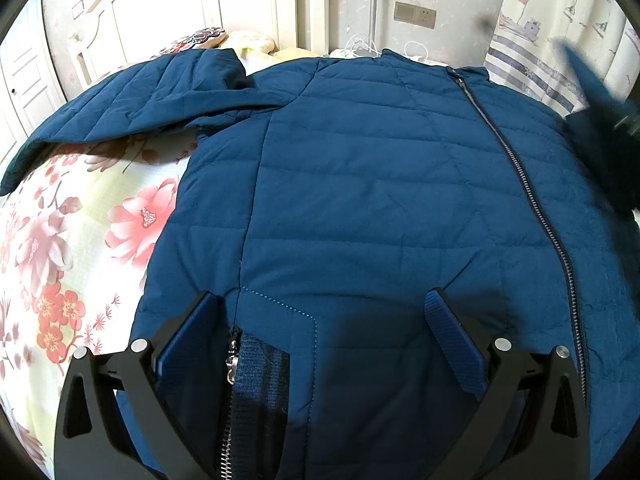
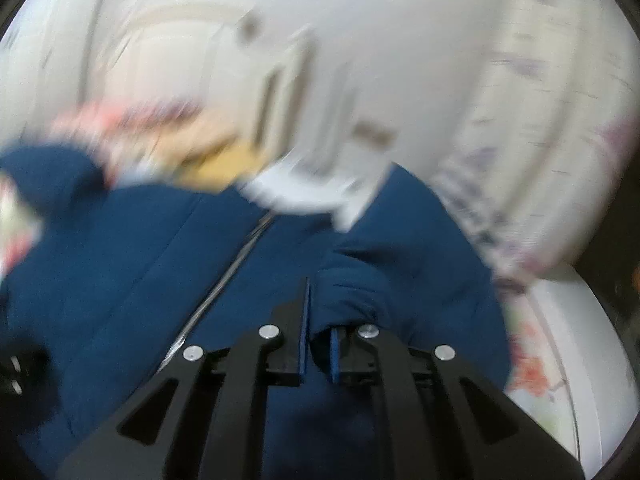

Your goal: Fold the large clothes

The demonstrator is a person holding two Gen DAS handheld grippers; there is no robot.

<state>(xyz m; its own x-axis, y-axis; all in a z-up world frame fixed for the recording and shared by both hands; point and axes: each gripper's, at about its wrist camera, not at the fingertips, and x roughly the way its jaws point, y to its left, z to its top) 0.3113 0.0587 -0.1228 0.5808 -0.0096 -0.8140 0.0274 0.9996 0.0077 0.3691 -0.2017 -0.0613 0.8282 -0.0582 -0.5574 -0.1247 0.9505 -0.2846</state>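
A dark blue quilted jacket (image 1: 360,184) lies front up on a floral bed sheet (image 1: 80,240), zipped along its slanted zipper (image 1: 532,200). Its left sleeve (image 1: 132,104) stretches out to the left. My left gripper (image 1: 324,304) is open and empty, its jaws spread wide just above the jacket's hem beside a pocket zipper (image 1: 231,364). In the blurred right wrist view, my right gripper (image 2: 320,320) is shut on a bunched fold of the jacket's right sleeve (image 2: 352,280), held above the jacket body (image 2: 120,280). That raised sleeve also shows blurred in the left wrist view (image 1: 600,120).
A white headboard (image 1: 192,4) and pillows (image 1: 248,40) stand at the far end of the bed. A curtain with a boat print (image 1: 552,20) hangs at the right. A wall socket (image 1: 414,14) and white cables (image 1: 360,46) lie behind the jacket's collar.
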